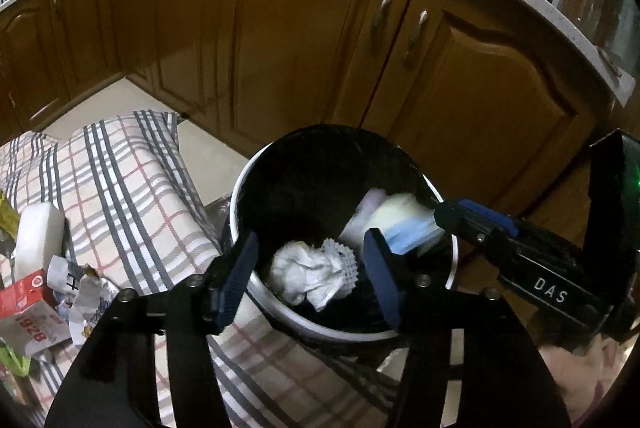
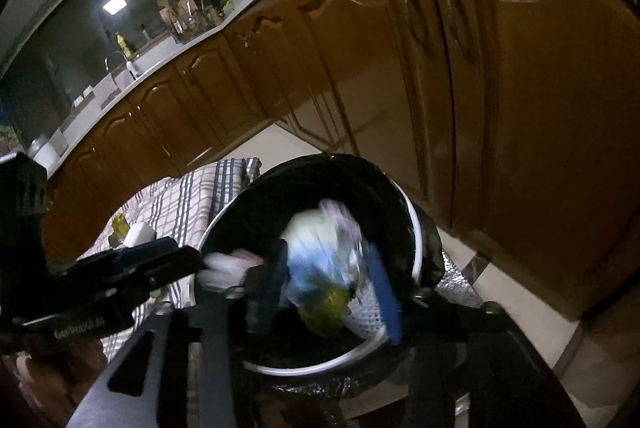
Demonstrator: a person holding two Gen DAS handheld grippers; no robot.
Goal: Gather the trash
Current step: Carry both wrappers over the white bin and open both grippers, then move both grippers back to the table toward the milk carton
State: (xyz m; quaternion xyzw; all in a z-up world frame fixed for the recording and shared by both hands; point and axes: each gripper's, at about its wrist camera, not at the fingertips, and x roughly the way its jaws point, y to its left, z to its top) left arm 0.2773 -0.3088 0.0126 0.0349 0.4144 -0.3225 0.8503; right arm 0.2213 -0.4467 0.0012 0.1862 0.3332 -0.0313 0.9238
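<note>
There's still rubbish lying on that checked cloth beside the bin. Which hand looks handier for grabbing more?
Probably the left. The left gripper hangs open over the bin on the side nearest the leftover trash on the checked cloth. The right gripper is on the bin's far side.

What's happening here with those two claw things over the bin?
A person is clearing up trash with a hand-held claw in each hand. Both claws are over the black-lined trash bin beside the kitchen cabinets. The left claw stands open above a crumpled white paper lying in the bin. The right claw has a blurred blue and yellowish wrapper between its open jaws. More litter waits on the checked cloth.
</note>
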